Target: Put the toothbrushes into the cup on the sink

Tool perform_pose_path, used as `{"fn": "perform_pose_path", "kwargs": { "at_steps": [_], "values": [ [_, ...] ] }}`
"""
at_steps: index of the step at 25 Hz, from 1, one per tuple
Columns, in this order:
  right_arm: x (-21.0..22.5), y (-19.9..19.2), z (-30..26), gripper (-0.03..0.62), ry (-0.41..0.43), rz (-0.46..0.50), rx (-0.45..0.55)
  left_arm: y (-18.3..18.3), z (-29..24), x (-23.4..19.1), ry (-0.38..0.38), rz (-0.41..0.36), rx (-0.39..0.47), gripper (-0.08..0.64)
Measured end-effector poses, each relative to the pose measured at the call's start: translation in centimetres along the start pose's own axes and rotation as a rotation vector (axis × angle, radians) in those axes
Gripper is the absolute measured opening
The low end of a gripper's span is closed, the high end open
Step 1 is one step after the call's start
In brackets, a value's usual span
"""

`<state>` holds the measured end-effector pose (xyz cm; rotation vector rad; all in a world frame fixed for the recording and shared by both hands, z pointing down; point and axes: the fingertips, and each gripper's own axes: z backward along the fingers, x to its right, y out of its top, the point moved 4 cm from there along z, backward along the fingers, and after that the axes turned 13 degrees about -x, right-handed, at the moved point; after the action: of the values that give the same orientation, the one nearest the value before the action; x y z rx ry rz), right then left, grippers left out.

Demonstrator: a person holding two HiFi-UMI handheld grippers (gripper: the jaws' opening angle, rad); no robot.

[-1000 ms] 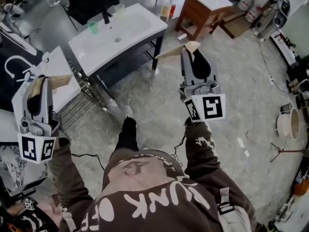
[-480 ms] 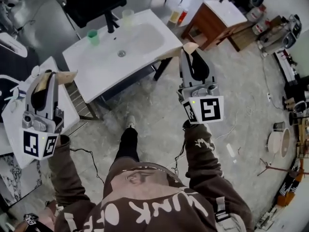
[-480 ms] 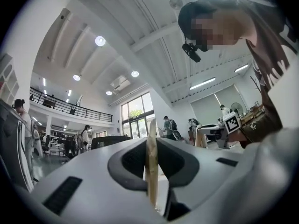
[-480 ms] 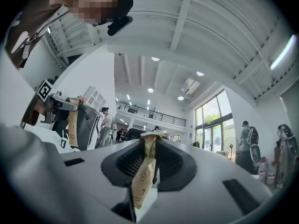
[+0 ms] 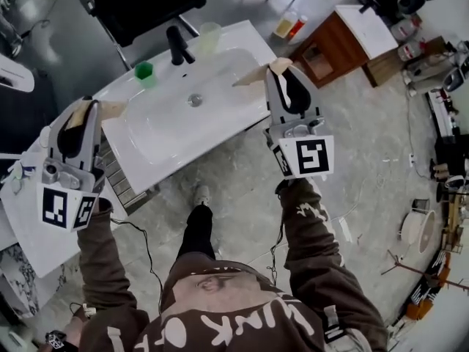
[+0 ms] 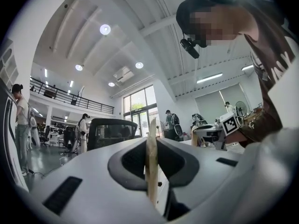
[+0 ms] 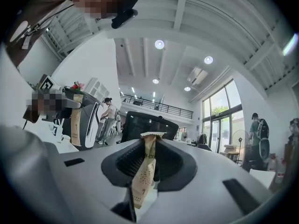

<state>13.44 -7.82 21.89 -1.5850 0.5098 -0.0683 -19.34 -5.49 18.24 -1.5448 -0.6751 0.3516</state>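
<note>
A person stands before a white rectangular sink (image 5: pixel 168 134), the left gripper (image 5: pixel 86 107) pinched tight on a flat tan paper-wrapped toothbrush (image 5: pixel 110 110) and the right gripper (image 5: pixel 279 67) clamped on a second tan-wrapped toothbrush (image 5: pixel 251 78). Both packets are held in the air at the sink's ends. A small green plastic cup (image 5: pixel 144 70) and a pale translucent cup (image 5: pixel 209 37) flank the black faucet (image 5: pixel 178 45).

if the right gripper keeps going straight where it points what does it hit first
Likely the black chair beyond the sink; the right gripper seems to pass above it, though depth is unclear.
</note>
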Motion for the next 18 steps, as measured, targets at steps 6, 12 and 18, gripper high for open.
{"fn": "perform_pose_path", "kwargs": {
  "at_steps": [6, 12, 18],
  "values": [
    [1.3, -1.9, -6.8, 0.081, 0.016, 0.007, -0.008, -2.1, -4.1, -2.5, 0.007, 0.025, -0.014, 0.049],
    [2.5, -3.4, -14.8, 0.081, 0.020, 0.016, 0.001, -4.1, -7.0, -4.9, 0.024, 0.041, -0.026, 0.049],
    [3.2, -5.2, -21.7, 0.081, 0.020, 0.037, -0.012, -6.1, -10.3, -6.6, 0.037, 0.051, -0.036, 0.049]
  ]
}}
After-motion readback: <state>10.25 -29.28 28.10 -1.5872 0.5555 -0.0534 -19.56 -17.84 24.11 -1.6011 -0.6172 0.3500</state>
